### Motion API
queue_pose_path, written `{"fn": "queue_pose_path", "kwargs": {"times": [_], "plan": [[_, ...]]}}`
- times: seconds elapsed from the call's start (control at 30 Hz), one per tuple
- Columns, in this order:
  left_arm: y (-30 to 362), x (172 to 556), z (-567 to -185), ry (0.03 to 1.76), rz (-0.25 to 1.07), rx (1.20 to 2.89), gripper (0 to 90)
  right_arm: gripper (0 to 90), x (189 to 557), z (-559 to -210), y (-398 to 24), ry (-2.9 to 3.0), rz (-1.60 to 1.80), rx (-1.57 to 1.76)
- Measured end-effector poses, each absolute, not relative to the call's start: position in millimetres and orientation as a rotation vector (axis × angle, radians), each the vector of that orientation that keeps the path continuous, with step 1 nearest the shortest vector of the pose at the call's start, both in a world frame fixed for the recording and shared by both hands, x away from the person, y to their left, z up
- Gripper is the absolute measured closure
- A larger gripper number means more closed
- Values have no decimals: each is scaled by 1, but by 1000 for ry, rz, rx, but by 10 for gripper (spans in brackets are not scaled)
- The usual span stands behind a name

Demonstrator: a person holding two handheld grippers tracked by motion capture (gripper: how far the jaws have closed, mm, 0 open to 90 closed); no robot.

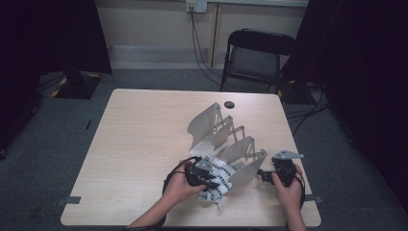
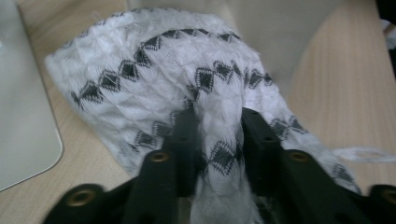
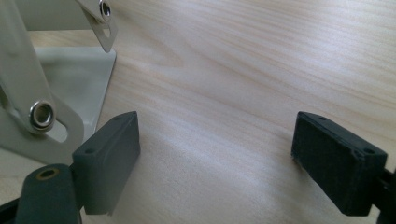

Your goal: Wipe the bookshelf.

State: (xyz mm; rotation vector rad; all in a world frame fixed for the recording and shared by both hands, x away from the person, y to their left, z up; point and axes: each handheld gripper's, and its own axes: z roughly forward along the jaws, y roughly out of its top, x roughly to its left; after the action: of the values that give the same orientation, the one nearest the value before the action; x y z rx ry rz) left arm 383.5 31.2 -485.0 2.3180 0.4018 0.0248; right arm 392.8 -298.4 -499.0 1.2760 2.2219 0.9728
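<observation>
A white cloth [image 1: 217,186] with black diamond bands lies bunched at the front end of a grey metal fold-out rack [image 1: 211,130], between its two nearest plates. My left gripper [image 1: 208,179] reaches into it from the left. In the left gripper view a raised fold of the cloth [image 2: 140,70] fills the gap between the jaws of the left gripper [image 2: 218,116] and touches both pads. My right gripper [image 1: 265,176] rests just right of the rack's front plate. In its own view the right gripper [image 3: 217,140] stands open over bare wood, beside the rack's riveted links [image 3: 56,79].
The wooden table [image 1: 139,144] carries a small black round disc [image 1: 229,104] near its far edge. A black folding chair [image 1: 257,57] stands behind the table, with cables on the floor. A rack plate [image 2: 23,116] lies close on the left of the cloth.
</observation>
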Motion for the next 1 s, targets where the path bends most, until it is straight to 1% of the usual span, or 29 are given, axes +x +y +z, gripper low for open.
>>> {"fn": "queue_pose_path", "kwargs": {"times": [0.07, 0.1, 0.23, 0.33, 0.37, 0.4, 0.43, 0.47, 0.5, 0.57, 0.73, 1.0], "plan": [[30, 385, -486, 458, 41, 2301, 477, 150, 393, -499, -298, 2222, 973, 1275], [29, 385, -487, 488, 33, 2281, 450, 149, 393, -499, -298, 2222, 972, 1275], [24, 385, -487, 569, 66, 2280, 377, 149, 393, -499, -298, 2222, 973, 1275], [16, 382, -487, 539, 127, 2315, 355, 149, 393, -499, -298, 2222, 972, 1277], [16, 381, -486, 525, 129, 2323, 365, 149, 393, -499, -298, 2222, 973, 1276], [15, 380, -486, 501, 104, 2314, 415, 150, 393, -499, -298, 2221, 972, 1276], [15, 379, -485, 476, 81, 2319, 521, 150, 393, -499, -298, 2222, 972, 1275], [15, 379, -484, 447, 69, 2334, 588, 149, 393, -499, -298, 2221, 972, 1276], [14, 378, -484, 429, 60, 2337, 646, 150, 393, -499, -298, 2222, 972, 1275], [11, 375, -483, 405, 49, 2338, 729, 150, 393, -499, -298, 2222, 972, 1275], [5, 370, -479, 323, 6, 2316, 770, 150, 393, -499, -298, 2222, 973, 1276], [1, 369, -458, 292, -12, 2282, 777, 150, 393, -499, -298, 2222, 972, 1276]]}}
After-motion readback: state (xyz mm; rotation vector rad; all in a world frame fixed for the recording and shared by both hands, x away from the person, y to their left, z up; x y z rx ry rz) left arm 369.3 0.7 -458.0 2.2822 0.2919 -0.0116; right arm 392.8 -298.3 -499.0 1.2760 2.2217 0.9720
